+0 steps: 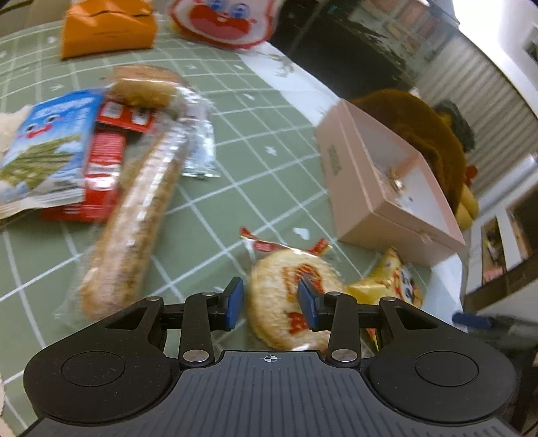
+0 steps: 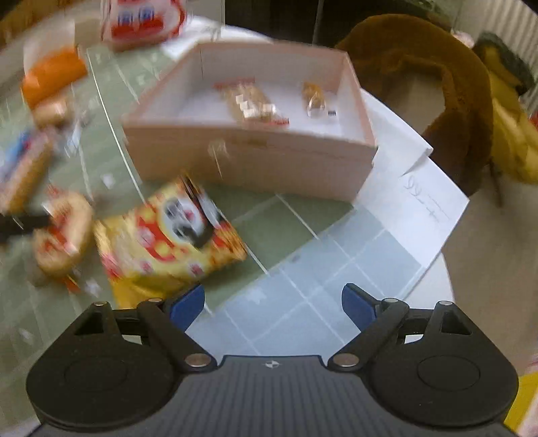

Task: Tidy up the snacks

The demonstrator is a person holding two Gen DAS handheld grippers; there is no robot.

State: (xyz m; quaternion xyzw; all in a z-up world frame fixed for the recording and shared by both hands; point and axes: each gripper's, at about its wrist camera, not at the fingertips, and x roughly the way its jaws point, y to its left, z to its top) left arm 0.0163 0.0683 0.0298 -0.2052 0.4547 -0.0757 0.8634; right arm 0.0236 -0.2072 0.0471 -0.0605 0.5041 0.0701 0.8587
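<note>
A round pastry [image 1: 285, 269] in a clear wrapper with red print lies on the green checked tablecloth [image 1: 255, 141]. My left gripper [image 1: 270, 304] hovers right over it with its blue pads partway apart; the left pad is clear of the pastry's edge and the right pad is in front of its face. In the right wrist view the same pastry [image 2: 62, 232] lies left of a yellow panda snack bag [image 2: 168, 235]. My right gripper [image 2: 272, 302] stands wide open and holds nothing, with the yellow bag just ahead of its left pad. Behind it, an open pink box [image 2: 252, 164] holds two small wrapped snacks.
At the left lie a long wrapped bread stick [image 1: 134, 228], red packs [image 1: 101, 168], a blue snack bag [image 1: 43, 158] and a wrapped bun [image 1: 144, 87]. Further back are an orange bag [image 1: 107, 30] and a red-and-white bag [image 1: 218, 20]. A brown plush [image 2: 437, 84] and white paper [image 2: 420, 201] sit by the table's right edge.
</note>
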